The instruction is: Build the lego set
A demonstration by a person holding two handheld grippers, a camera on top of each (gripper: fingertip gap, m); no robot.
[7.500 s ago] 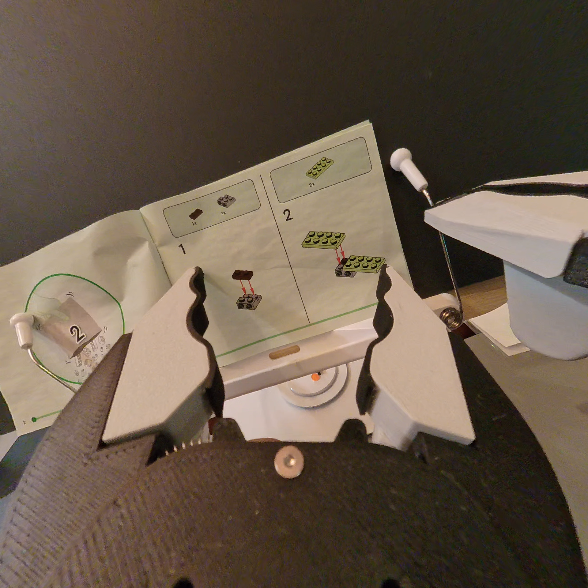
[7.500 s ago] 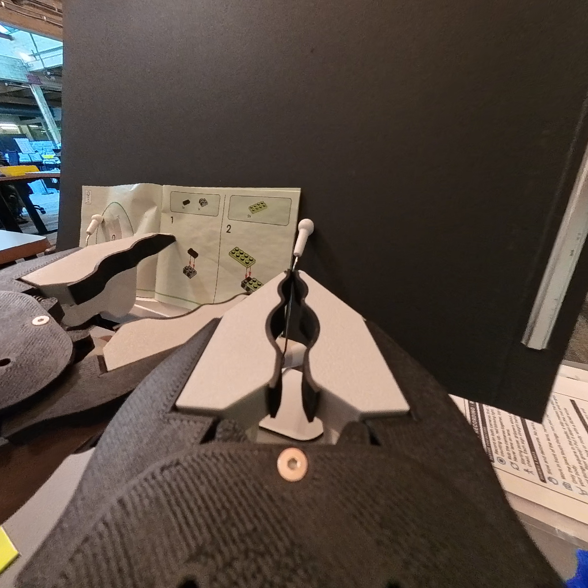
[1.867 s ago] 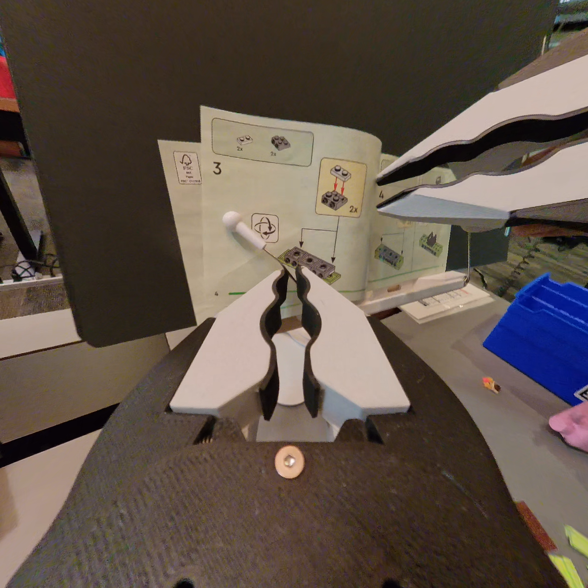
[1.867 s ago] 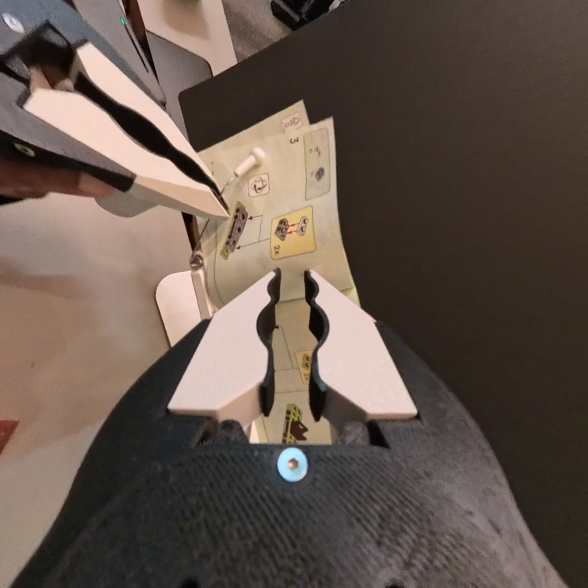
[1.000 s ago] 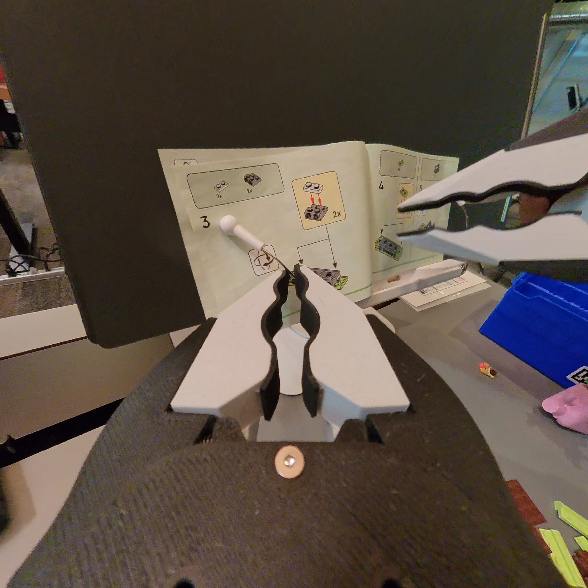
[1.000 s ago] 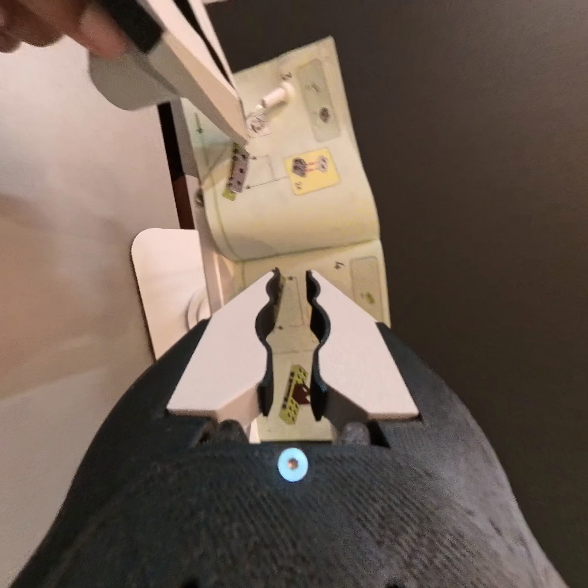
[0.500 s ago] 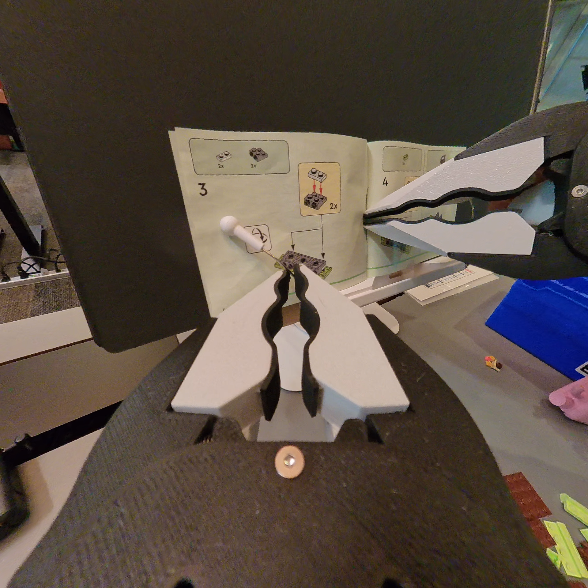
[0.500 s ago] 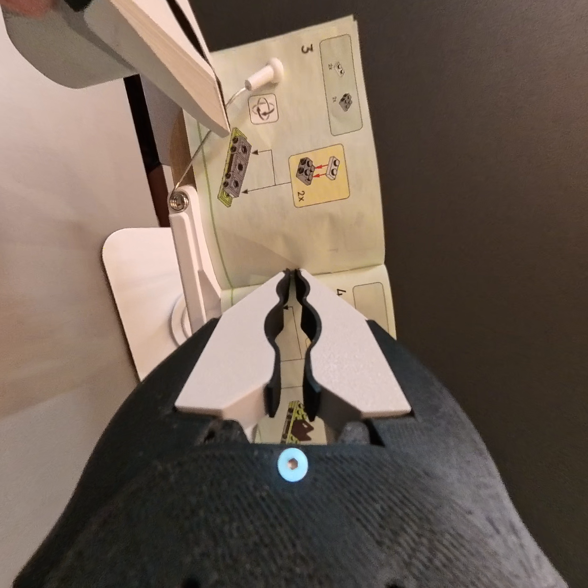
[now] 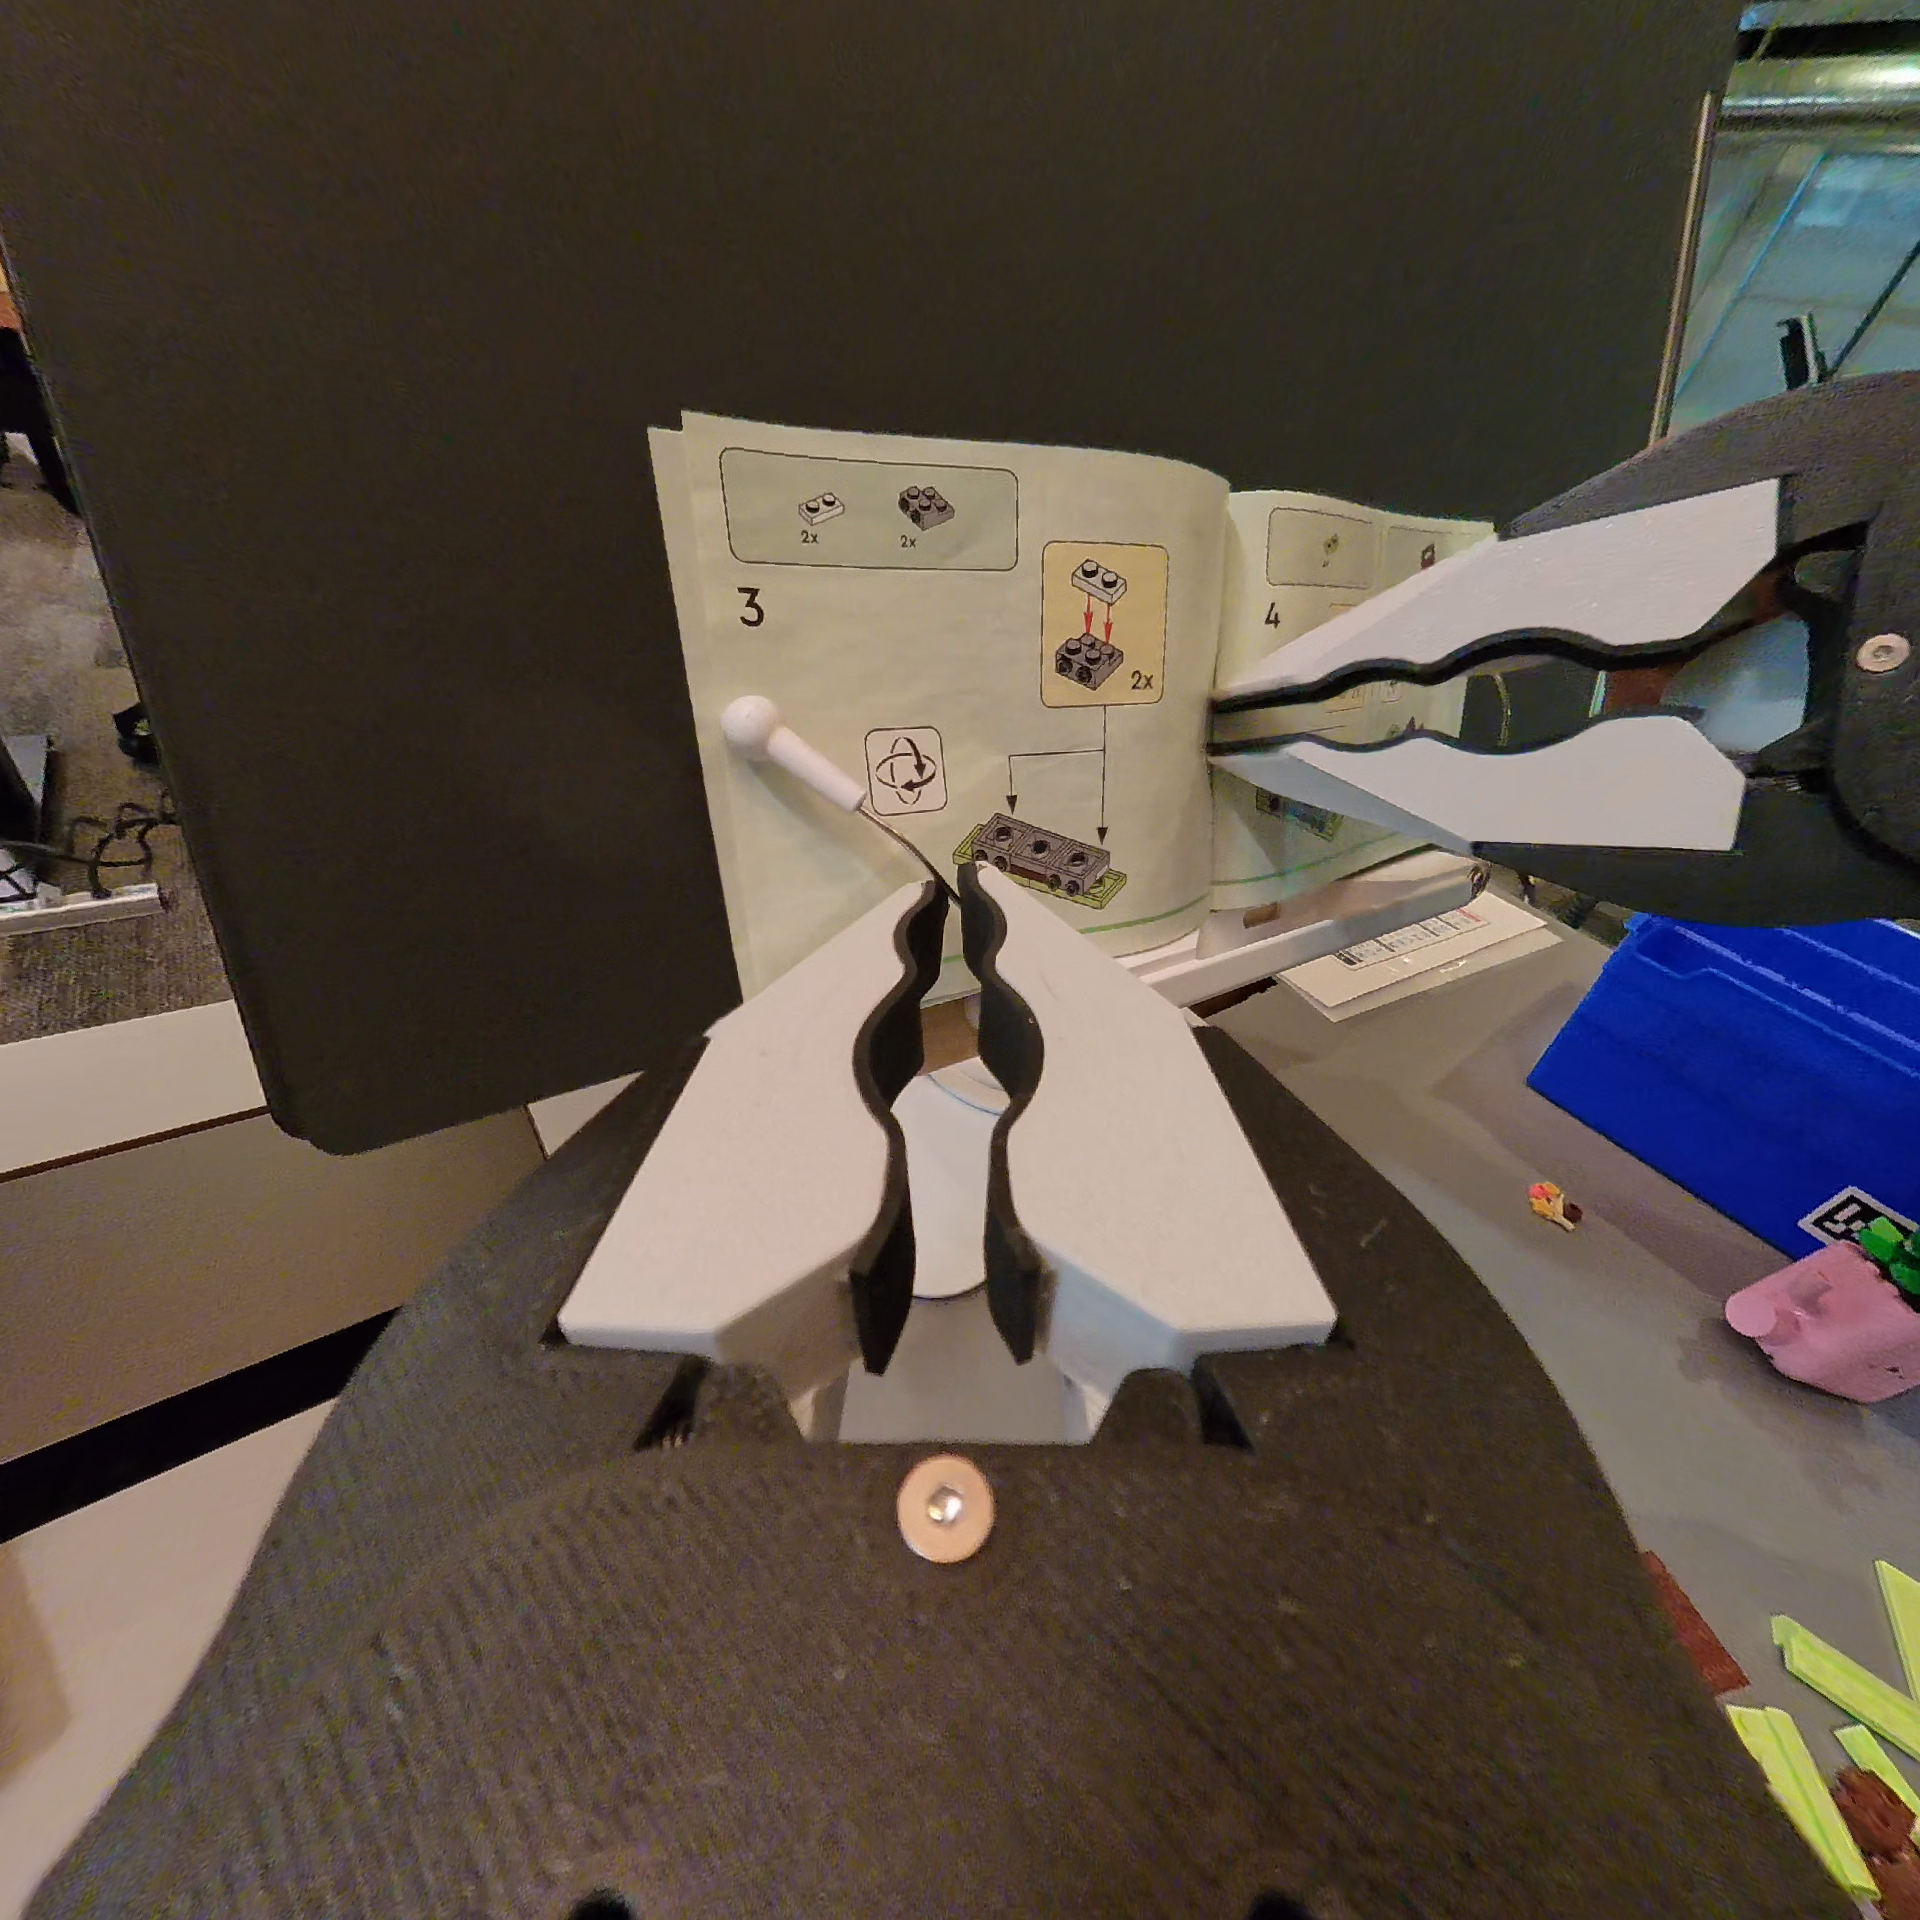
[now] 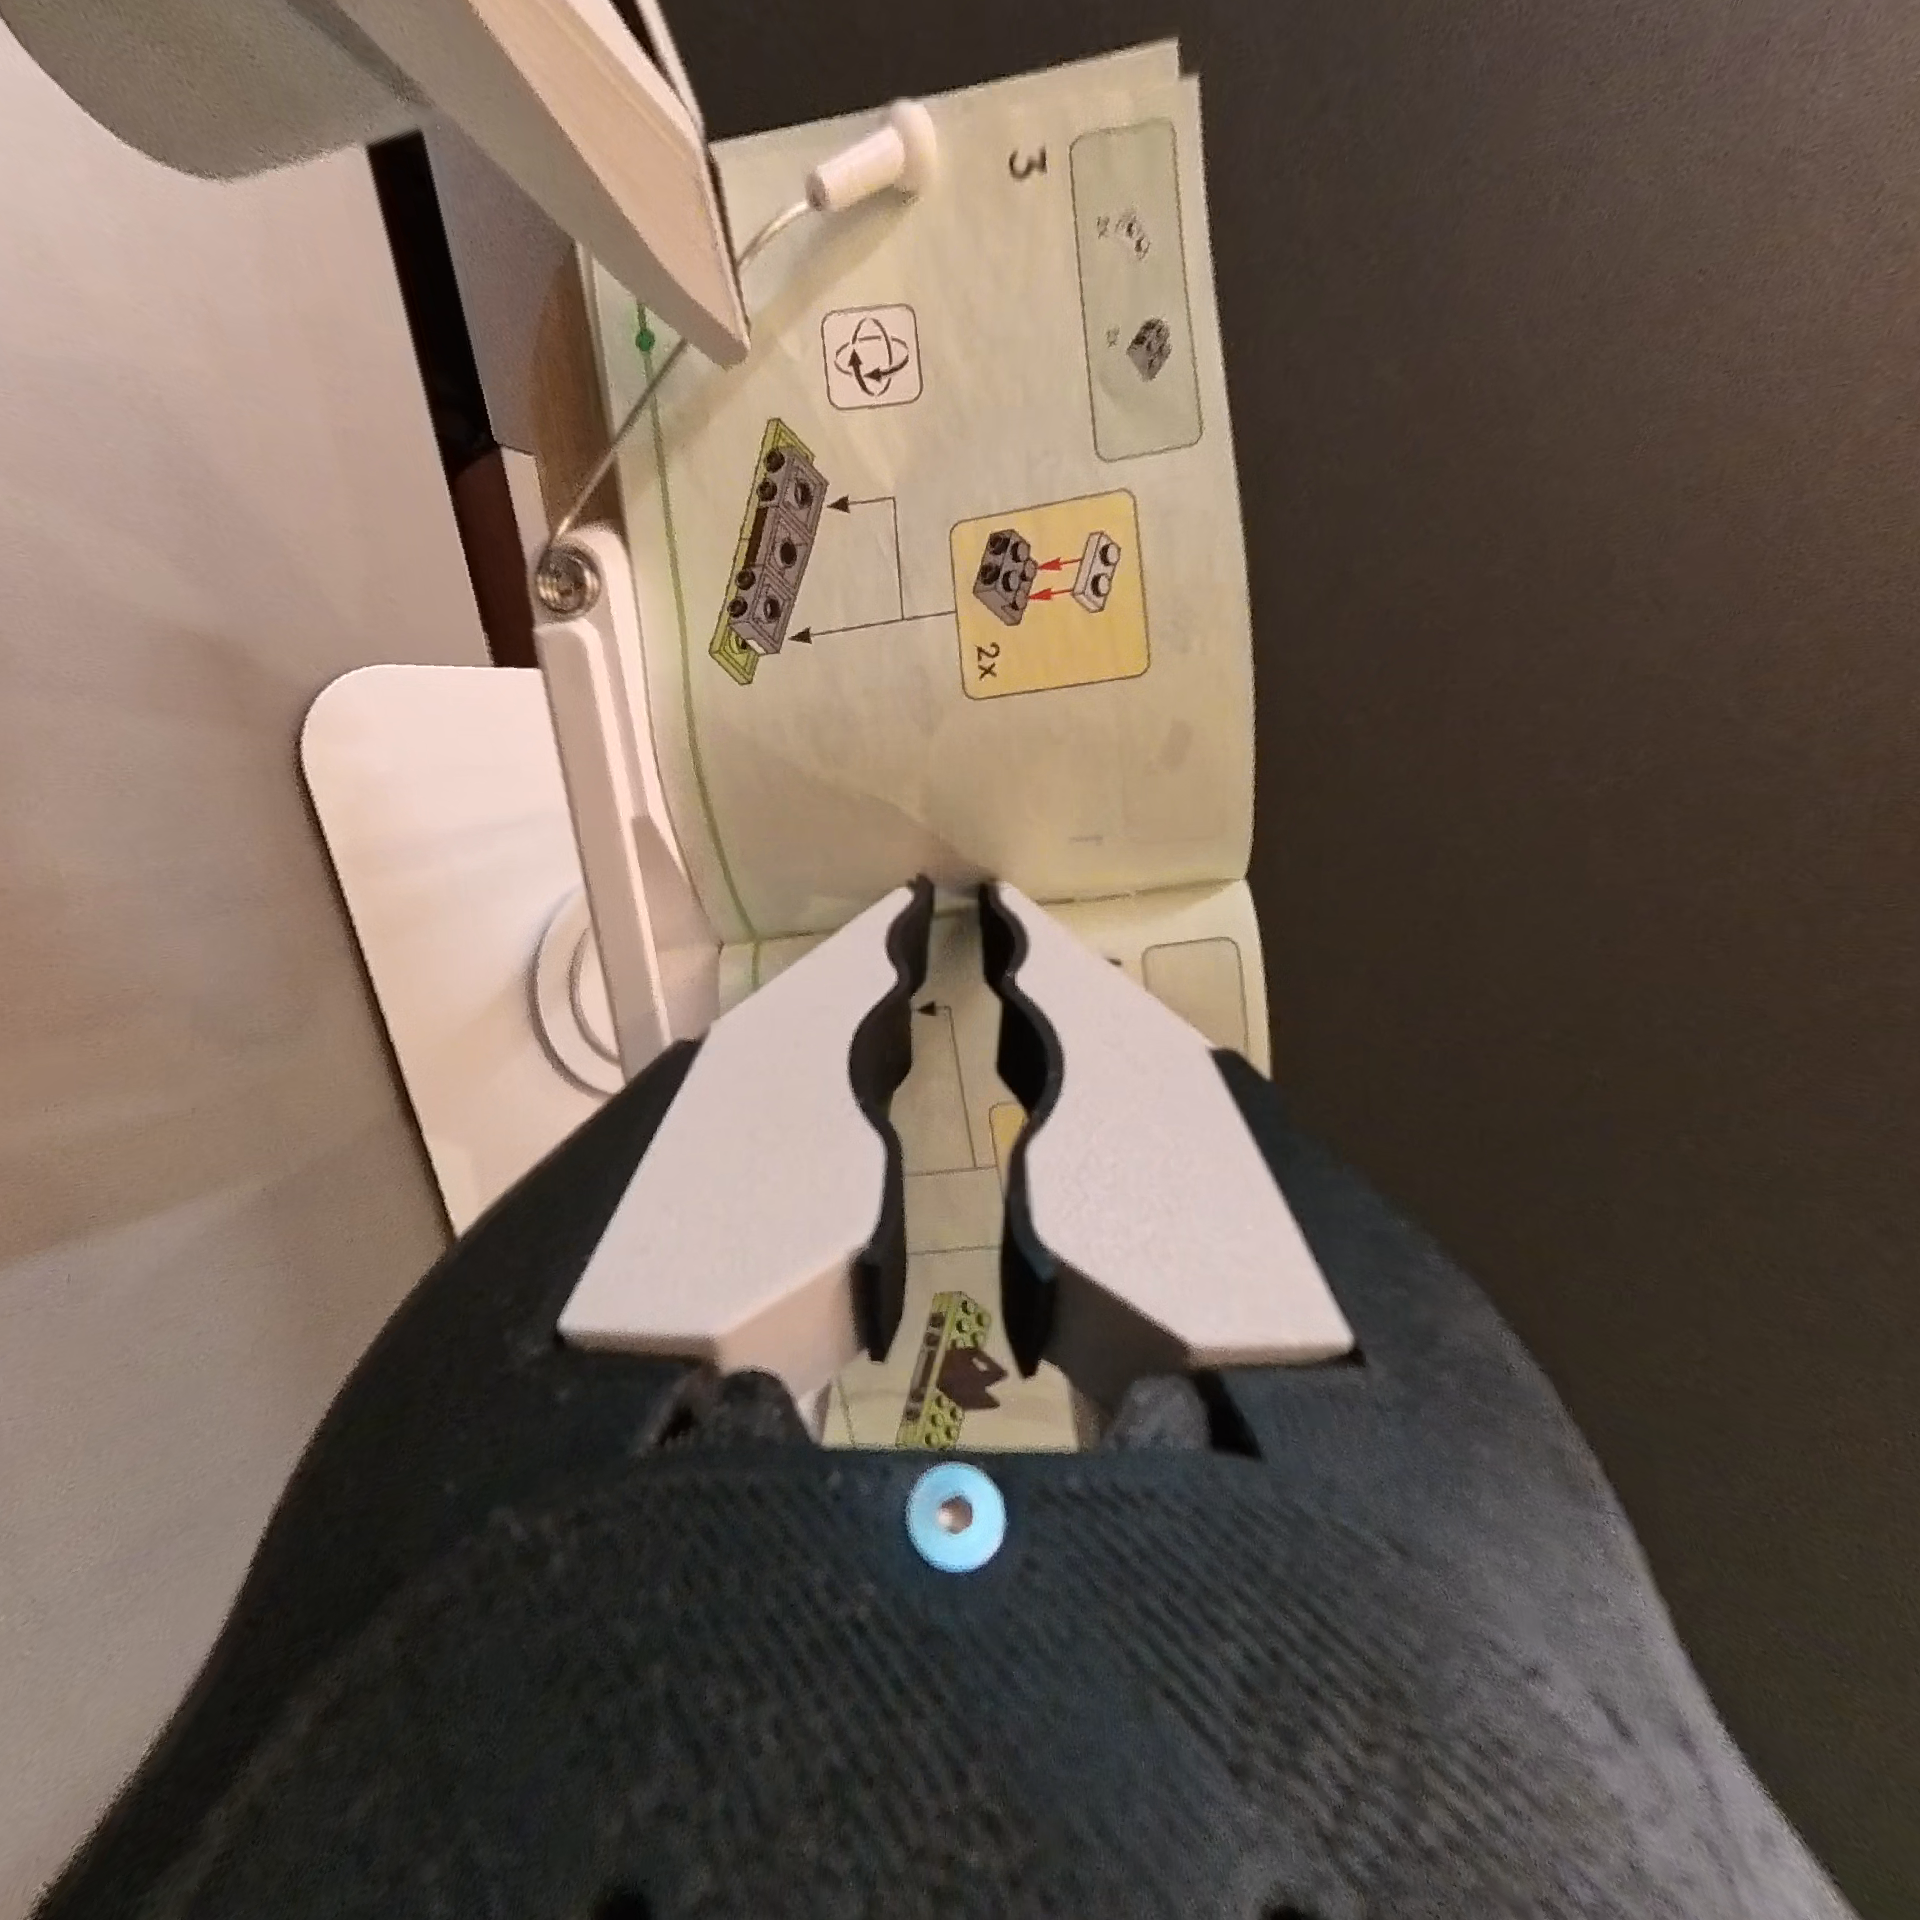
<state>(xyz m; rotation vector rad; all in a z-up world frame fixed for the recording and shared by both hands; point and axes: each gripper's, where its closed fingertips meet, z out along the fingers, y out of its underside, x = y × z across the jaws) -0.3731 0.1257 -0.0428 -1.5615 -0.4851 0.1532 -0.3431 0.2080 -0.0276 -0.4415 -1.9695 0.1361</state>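
The pale green instruction booklet (image 9: 935,675) stands open on a white book stand (image 10: 436,883) against a black board. My left gripper (image 9: 952,885) is shut on the stand's thin wire page arm, whose white tip (image 9: 750,719) lies in front of the left page. My right gripper (image 10: 951,889) is at the booklet's centre fold, jaws a narrow gap apart, with the bulging left page (image 10: 935,675) right at its tips. It also shows in the left wrist view (image 9: 1211,729), coming in from the right. The left gripper's fingers (image 10: 644,156) show at the top of the right wrist view.
On the grey table to the right are a blue bin (image 9: 1745,1060), a pink piece (image 9: 1829,1340), a tiny orange piece (image 9: 1553,1210), lime green strips (image 9: 1849,1683) and a brown piece (image 9: 1870,1813). A white printed sheet (image 9: 1403,940) lies under the stand. About 10 cm separates my left fingertips from my right.
The booklet went from the first spread to the following one. My right gripper closed on the fold half a second ago and now shows a small gap. The left gripper still holds the wire arm.
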